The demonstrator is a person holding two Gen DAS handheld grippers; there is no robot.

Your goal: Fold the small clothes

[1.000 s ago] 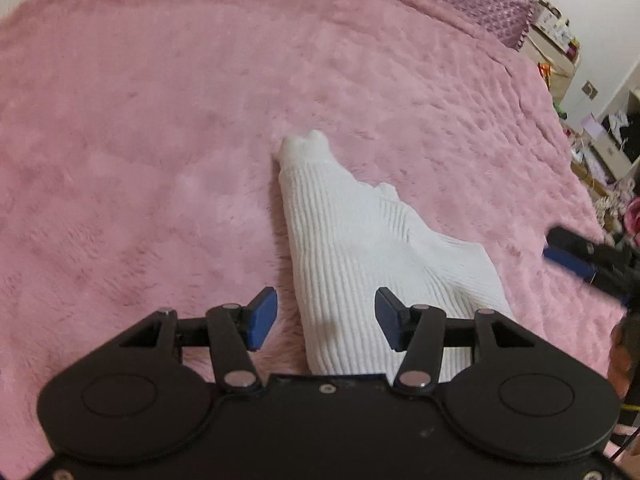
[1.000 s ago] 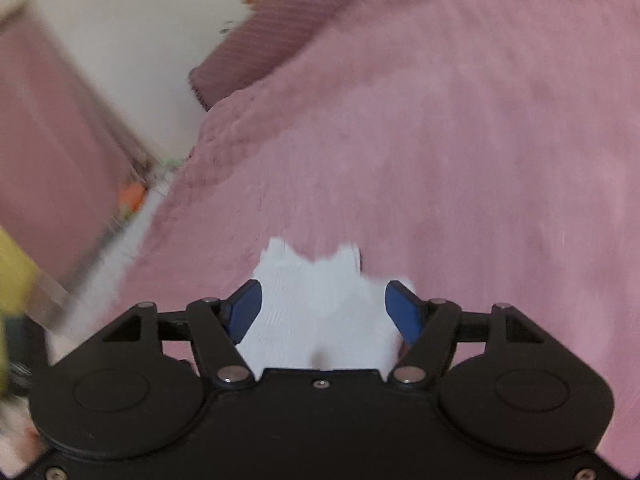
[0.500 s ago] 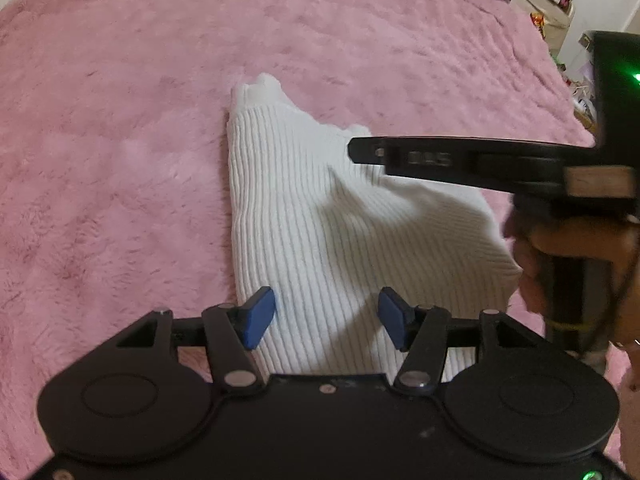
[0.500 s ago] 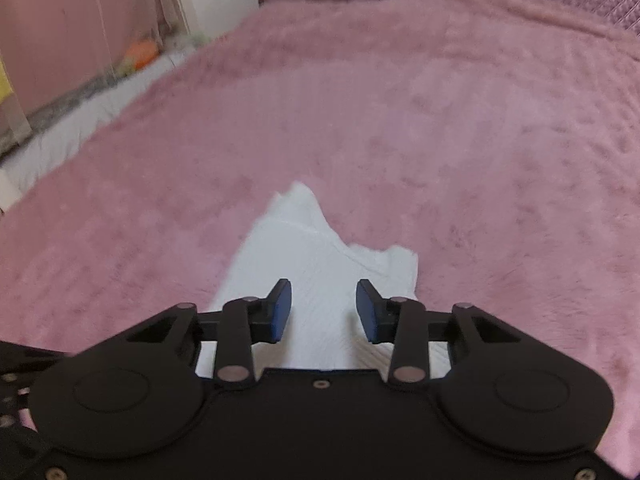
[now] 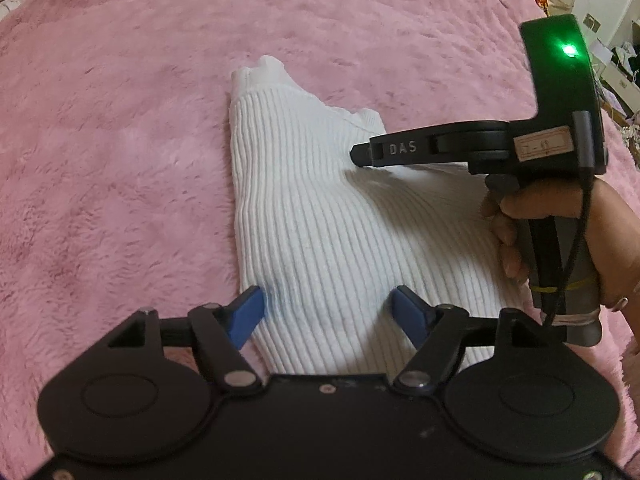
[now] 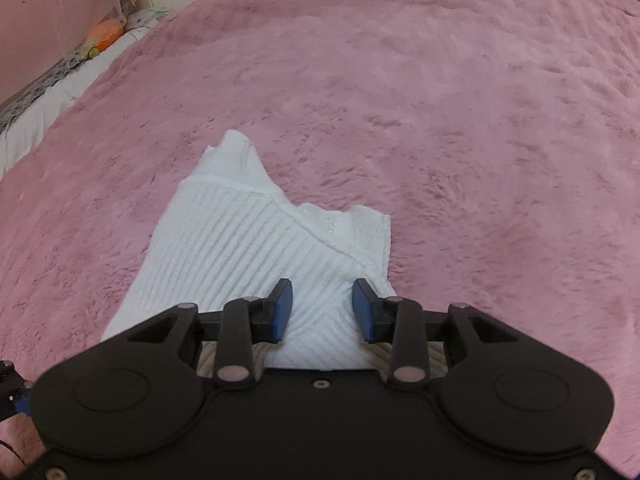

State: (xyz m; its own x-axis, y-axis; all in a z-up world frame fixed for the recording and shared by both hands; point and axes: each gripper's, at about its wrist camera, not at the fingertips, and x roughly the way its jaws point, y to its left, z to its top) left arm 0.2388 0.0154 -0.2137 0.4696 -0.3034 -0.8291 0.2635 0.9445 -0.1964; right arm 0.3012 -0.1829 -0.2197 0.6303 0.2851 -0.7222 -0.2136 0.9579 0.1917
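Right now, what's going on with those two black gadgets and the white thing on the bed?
A person is folding a small white ribbed garment on a fluffy pink blanket, using a hand-held gripper in each hand. The left gripper sits open over the garment's near edge. The right gripper, also open, hovers over the cloth with its fingers partly closed. Neither has pinched it yet.

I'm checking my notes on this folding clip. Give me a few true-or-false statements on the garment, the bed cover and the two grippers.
1. The white ribbed garment lies on a pink fluffy blanket. True.
2. The left gripper is shut on the cloth. False: its blue fingers stand wide apart over it.
3. The right gripper has its fingers apart. True.
4. The garment is spread fully flat. False: a flap is folded diagonally across it.
5. A green light glows on the right gripper's body. True.
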